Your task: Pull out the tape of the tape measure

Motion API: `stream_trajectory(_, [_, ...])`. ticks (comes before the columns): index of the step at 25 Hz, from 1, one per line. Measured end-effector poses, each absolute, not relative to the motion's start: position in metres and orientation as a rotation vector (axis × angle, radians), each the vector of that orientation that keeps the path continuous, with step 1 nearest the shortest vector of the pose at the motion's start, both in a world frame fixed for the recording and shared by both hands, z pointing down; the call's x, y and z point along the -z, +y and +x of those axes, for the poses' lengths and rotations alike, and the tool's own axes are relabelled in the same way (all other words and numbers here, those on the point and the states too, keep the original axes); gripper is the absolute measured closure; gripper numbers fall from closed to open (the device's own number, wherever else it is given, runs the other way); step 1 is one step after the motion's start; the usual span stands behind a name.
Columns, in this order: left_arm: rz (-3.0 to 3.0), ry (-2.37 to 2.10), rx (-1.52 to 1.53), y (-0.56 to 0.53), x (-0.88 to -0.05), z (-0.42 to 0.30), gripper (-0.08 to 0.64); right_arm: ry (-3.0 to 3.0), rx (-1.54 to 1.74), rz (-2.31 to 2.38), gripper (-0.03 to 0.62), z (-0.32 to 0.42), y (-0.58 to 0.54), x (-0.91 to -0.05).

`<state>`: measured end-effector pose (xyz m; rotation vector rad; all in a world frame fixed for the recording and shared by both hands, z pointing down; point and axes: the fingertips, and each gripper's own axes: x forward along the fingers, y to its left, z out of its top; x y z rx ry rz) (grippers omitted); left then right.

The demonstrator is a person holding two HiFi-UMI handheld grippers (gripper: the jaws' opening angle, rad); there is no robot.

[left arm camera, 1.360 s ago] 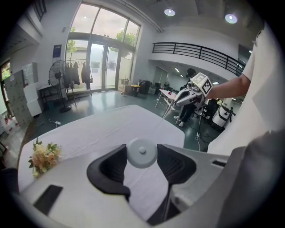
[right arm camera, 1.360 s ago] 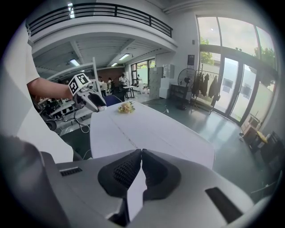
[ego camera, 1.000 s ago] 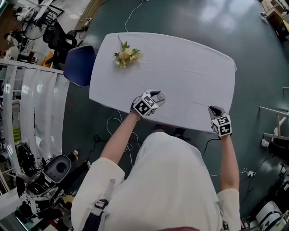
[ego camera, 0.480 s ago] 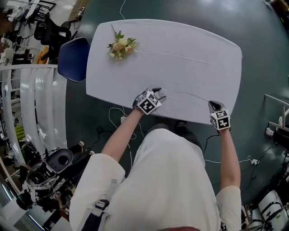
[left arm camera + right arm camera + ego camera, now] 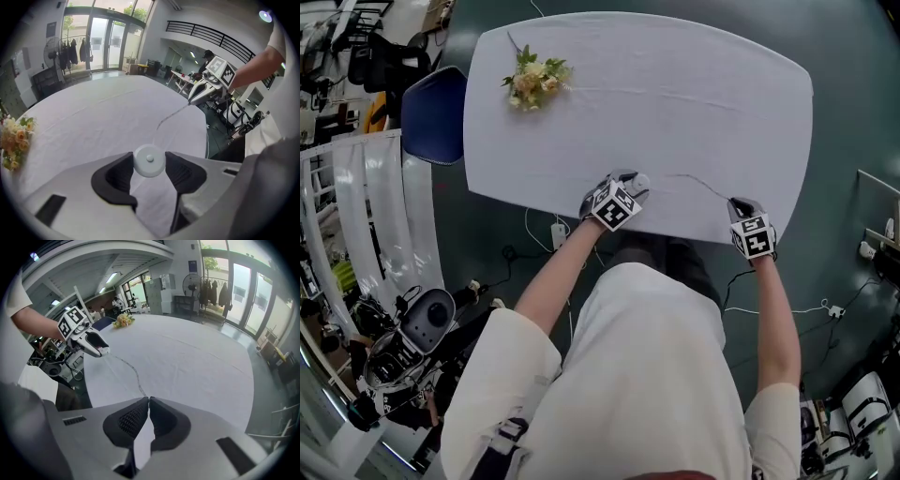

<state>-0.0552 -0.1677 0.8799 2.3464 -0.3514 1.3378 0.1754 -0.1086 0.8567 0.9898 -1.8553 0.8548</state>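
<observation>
A small round white tape measure (image 5: pixel 149 161) sits between the black pads of my left gripper (image 5: pixel 149 165), which is shut on it. In the head view that gripper (image 5: pixel 630 184) hangs over the near edge of the white table (image 5: pixel 675 94). A thin tape (image 5: pixel 171 114) runs from the case across the cloth to my right gripper (image 5: pixel 193 99). In the right gripper view the tape (image 5: pixel 131 369) leads into the right gripper (image 5: pixel 148 404), whose jaws are shut on its end. The right gripper (image 5: pixel 739 205) is at the table's near right edge, and the tape (image 5: pixel 701 184) sags slightly between the two.
A small bunch of flowers (image 5: pixel 531 79) lies at the table's far left. A blue chair (image 5: pixel 433 114) stands at the left end. Cables (image 5: pixel 546 234) trail on the dark floor below the near edge. Equipment crowds the left side of the room.
Both grippers have sunk toward the table's near edge, the tape still stretched between them. The grips look the same.
</observation>
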Motion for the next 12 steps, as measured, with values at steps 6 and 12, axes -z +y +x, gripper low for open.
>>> stream_trajectory(6, [2.362,-0.327,-1.432,-0.166,-0.906,-0.052,0.342,-1.789,-0.888,1.043,0.555,0.171,-0.105,-0.885])
stream_trajectory(12, [2.352,-0.316,-1.487,-0.161,-0.924,-0.052,0.342,-1.761,-0.919,1.051,0.554,0.163,-0.101,-0.903])
